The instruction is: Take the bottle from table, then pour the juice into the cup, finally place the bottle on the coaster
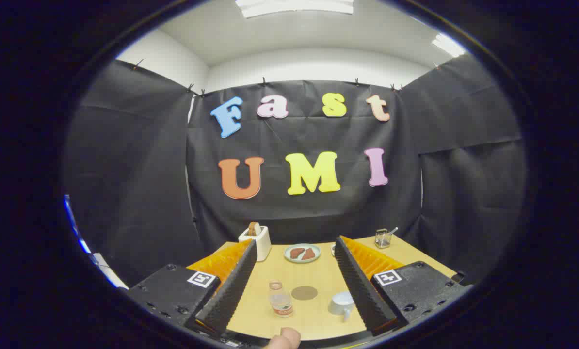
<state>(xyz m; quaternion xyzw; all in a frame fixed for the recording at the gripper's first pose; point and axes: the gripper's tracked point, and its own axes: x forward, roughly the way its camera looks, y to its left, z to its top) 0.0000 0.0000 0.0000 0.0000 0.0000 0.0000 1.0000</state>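
Hovering above the near edge of the table (pixel 313 317) with the gripper (pixel 294 286) spread wide, gripping nothing. Going left to right: toaster (pixel 256 241) sitting at the far left corner with a slice poking up, plate (pixel 302 253) lying at the middle of the far edge, small glass jar (pixel 382 238) with a spoon standing toward the far right corner. Nearer in, bottle (pixel 281 299) standing upright between the two fingers, closer to the left finger (pixel 231 286) and well below both; coaster (pixel 304 293) lying just beside the bottle toward the far side; cup (pixel 343 304) sitting close against the right finger (pixel 360 286), handle pointing toward the near edge. A fingertip (pixel 285 338) showing at the near edge, below the bottle. Judging the task as not yet begun. Risking a tipped bottle on the way down: standing off-centre toward the left finger, likely getting nudged by that finger before both pads meet. Risking also a knock to the cup from the right finger, with so little room between them. Looking narrow and light, the bottle probably sliding or toppling under a one-sided push; possibly spilling juice, cap state being too small to tell.
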